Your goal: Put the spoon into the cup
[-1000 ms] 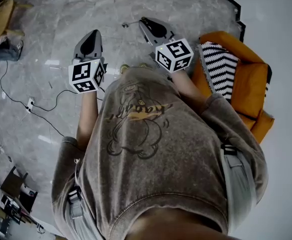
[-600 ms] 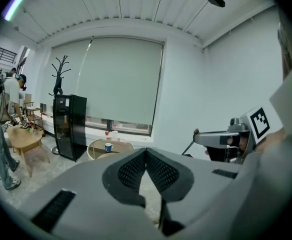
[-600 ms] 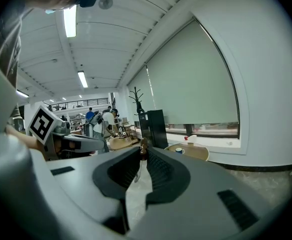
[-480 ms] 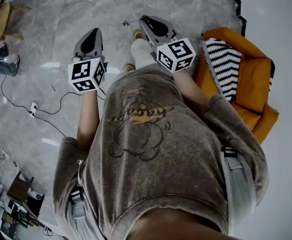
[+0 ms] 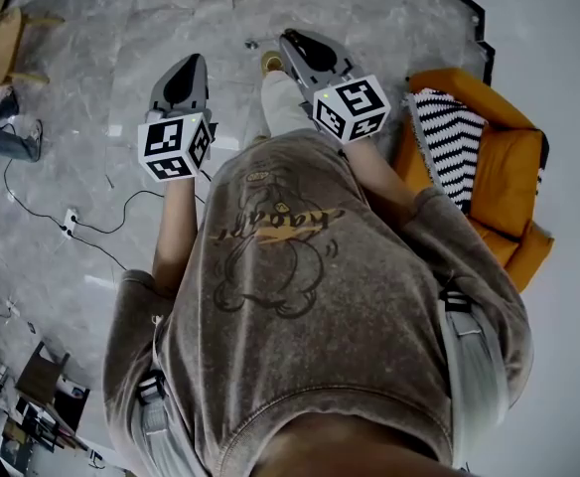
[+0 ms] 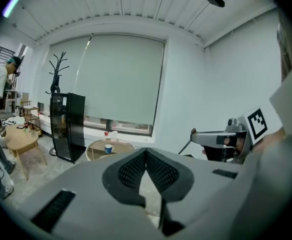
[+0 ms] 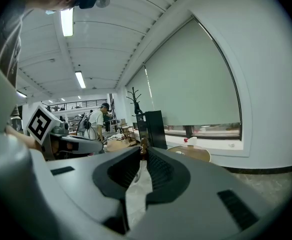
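Right gripper view shows a slim, brown-tipped spoon [image 7: 143, 145] pinched between the narrow jaws of the right gripper [image 7: 142, 154]. Across open grey marble floor [image 5: 101, 58], a blue-and-white cup [image 6: 108, 148] stands on a round wooden table [image 6: 125, 146]. The left gripper [image 6: 146, 153] has its jaws together, empty.

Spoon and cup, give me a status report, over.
Left gripper shut, empty. Right gripper shut on spoon. Cup on round table far ahead, spoon not in yet. Nothing visible in the way.
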### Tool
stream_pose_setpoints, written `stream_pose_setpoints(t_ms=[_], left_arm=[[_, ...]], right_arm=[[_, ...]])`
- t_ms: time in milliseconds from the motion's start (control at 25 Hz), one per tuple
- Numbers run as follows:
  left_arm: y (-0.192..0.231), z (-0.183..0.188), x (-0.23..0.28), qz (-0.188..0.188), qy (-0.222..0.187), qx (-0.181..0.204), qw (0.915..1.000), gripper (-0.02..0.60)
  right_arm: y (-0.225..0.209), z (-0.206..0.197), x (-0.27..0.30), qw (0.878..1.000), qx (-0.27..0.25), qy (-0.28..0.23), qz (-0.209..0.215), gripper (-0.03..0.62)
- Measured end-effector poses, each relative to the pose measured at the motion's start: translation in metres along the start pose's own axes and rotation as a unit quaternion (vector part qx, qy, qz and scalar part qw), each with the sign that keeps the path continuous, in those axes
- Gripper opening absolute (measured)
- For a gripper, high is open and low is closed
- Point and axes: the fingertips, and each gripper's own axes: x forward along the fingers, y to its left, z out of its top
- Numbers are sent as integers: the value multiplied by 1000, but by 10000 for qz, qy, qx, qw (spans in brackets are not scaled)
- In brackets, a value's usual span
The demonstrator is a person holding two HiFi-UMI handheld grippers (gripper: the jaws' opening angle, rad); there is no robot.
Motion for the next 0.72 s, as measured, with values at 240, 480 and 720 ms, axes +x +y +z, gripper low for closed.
stream_pose_setpoints(t_ms=[240, 480, 720], left_arm=[[19, 7, 26, -3, 29, -37, 10000, 17], [39, 18, 61, 6, 45, -68, 10000, 17], [63, 40, 105, 61, 66, -148, 9998, 17]], right_arm=[[-17, 5, 29, 10000, 73, -20, 36, 57], [-38, 13, 67, 9999, 73, 37, 109, 57], [-72, 30, 108, 9997, 108, 115, 161, 57]])
